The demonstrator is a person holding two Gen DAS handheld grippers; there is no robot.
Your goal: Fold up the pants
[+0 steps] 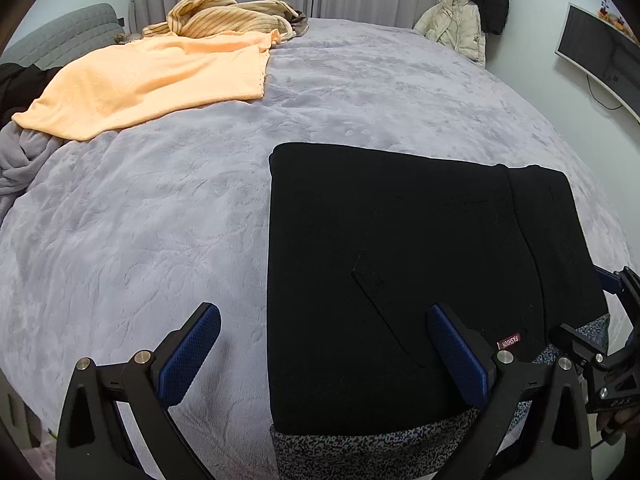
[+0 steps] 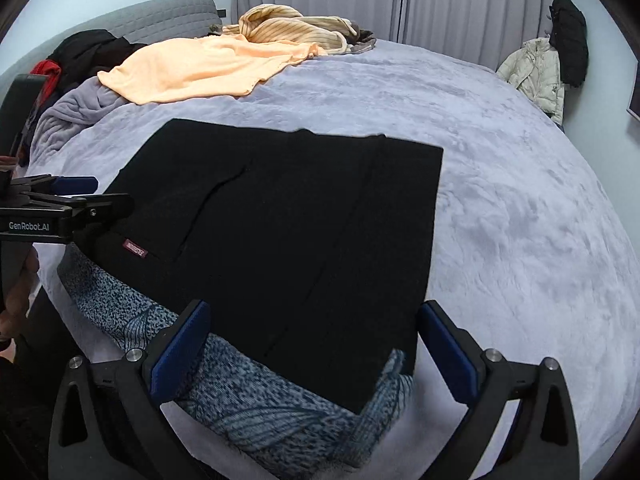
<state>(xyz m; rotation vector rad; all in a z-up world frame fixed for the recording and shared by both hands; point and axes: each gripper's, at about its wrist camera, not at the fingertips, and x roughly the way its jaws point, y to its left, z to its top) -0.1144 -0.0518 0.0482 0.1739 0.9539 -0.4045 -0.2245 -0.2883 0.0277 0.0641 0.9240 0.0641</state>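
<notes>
Left wrist view looks down on the black folded pants, a flat rectangle of dark fabric lying on the pale lilac plush bed cover. The left gripper stands wide open with nothing between its blue-padded fingers; one finger hangs over bare cover just left of the pants, the other over the pants' near part beside a small red woven label. A speckled grey-blue knit cloth pokes out from under the near edge of the pants.

Right wrist view shows the right gripper spread equally wide and empty, with no earlier frame to compare. The near edge of the pants lies between and just ahead of its fingers, not touched by either pad as far as can be seen. The left gripper shows at the left margin beside the labelled corner.

Further up the bed, well apart from the pants, lie a peach fleece blanket and a cream striped garment.
</notes>
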